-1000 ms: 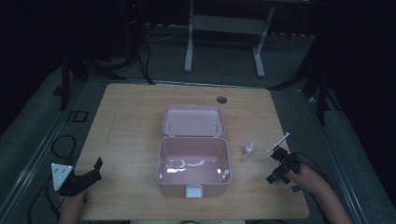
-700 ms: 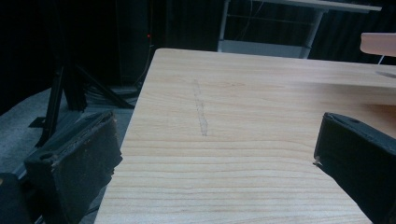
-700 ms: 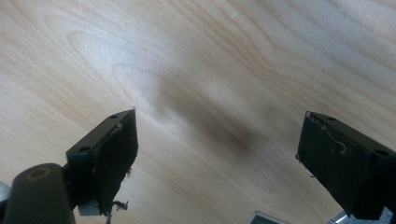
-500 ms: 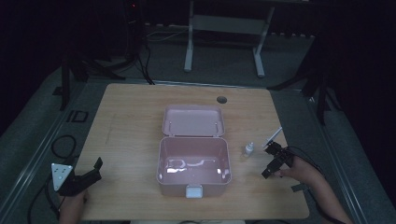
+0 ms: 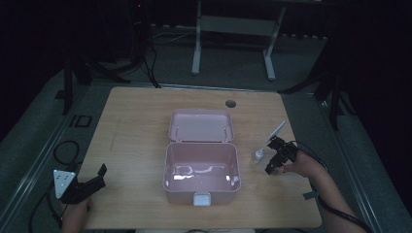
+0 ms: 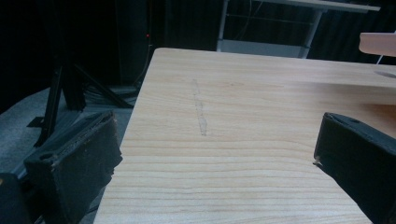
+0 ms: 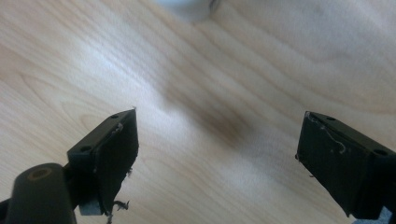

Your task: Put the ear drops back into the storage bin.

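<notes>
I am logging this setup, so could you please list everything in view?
Pink plastic box: one, pink, table centre, hinged lid open and lying flat behind it.
Small clear bottle: one, clear with pale cap, upright just right of the box.
Thin white stick: one, white, beyond the bottle near the right edge.
Light wooden table: one, pale wood, round hole near its far edge.
Left gripper: one, black, front left corner, jaws apart.
Right gripper: one, black, right of the bottle, jaws apart.
</notes>
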Available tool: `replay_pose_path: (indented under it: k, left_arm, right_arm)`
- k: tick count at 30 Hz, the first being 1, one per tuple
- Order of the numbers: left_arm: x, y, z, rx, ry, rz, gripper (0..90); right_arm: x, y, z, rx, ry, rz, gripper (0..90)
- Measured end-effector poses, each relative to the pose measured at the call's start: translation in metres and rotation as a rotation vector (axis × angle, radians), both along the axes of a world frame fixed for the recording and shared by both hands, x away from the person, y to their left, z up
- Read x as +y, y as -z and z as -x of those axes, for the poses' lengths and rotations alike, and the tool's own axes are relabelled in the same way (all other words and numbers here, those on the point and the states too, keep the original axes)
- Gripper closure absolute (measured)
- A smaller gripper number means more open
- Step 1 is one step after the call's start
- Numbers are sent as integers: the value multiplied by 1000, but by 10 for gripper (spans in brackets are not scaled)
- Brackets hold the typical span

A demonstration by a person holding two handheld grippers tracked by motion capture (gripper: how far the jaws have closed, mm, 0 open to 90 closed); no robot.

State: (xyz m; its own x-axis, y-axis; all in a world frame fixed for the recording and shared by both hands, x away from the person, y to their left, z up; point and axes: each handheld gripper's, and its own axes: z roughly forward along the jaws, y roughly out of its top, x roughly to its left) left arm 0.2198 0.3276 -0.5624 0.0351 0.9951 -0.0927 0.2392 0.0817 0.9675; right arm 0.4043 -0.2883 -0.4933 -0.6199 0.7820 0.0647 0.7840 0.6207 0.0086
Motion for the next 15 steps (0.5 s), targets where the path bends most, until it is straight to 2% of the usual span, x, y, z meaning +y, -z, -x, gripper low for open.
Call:
replay_pose_path:
  k: [4, 9, 15]
  left_arm:
    - [0, 0, 0, 1, 0, 1, 5]
    - [0, 0, 0, 1, 1, 0, 5]
    - [0, 0, 0, 1, 0, -1, 5]
  right_arm:
    - [9, -2, -11, 5, 3, 6, 132]
    - [19, -2, -18, 17, -6, -5, 133]
    - [30, -3, -26, 9, -14, -11, 139]
